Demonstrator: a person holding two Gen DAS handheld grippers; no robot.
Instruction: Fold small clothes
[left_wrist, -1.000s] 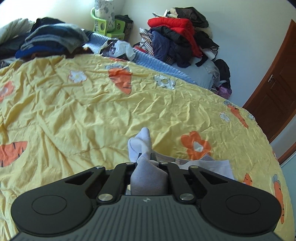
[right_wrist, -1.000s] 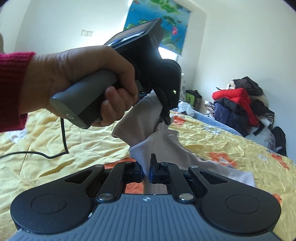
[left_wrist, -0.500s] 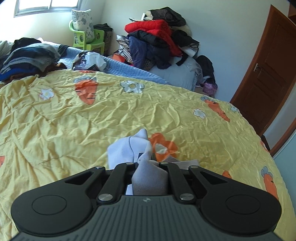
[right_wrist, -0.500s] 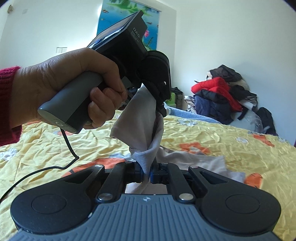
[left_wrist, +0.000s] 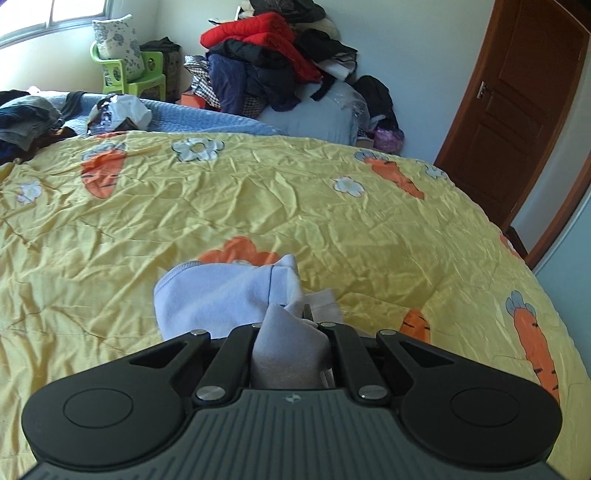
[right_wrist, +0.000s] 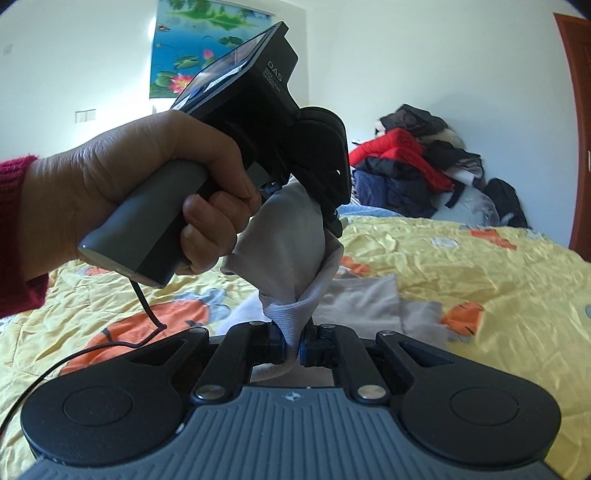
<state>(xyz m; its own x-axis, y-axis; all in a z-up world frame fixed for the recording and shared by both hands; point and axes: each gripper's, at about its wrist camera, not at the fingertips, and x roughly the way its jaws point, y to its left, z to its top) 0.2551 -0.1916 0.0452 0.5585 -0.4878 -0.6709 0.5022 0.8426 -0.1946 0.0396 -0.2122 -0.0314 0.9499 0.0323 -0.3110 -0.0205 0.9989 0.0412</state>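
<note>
**Both hand-held grippers pinching one small grey garment over the bed**

In my left wrist view, a dark heap of clothes (left_wrist: 26, 122) lies at ten o'clock, with a green chair (left_wrist: 136, 75) at eleven. The yellow bedspread (left_wrist: 184, 221) with carrots and flowers fills the middle. My left hand-held gripper (left_wrist: 293, 325) at six o'clock is pressed together on the garment (left_wrist: 229, 299), a pale grey-lilac piece bunched between its fingers and spilling forward onto the bedspread. A pile of red and dark coats (left_wrist: 273, 55) sits at twelve, and a brown door (left_wrist: 517, 103) at two.

In my right wrist view, my left hand (right_wrist: 129, 199) in a red sleeve (right_wrist: 14, 236) at nine o'clock grips the left hand-held gripper (right_wrist: 334, 218), lifted above the bed with the garment (right_wrist: 288, 251) hanging from its tip. A black cable (right_wrist: 144, 306) trails from its handle. My right hand-held gripper (right_wrist: 293, 341) at six o'clock pinches the garment's ribbed lower edge. More grey cloth (right_wrist: 365, 299) lies on the bedspread (right_wrist: 480, 288) just beyond.
</note>
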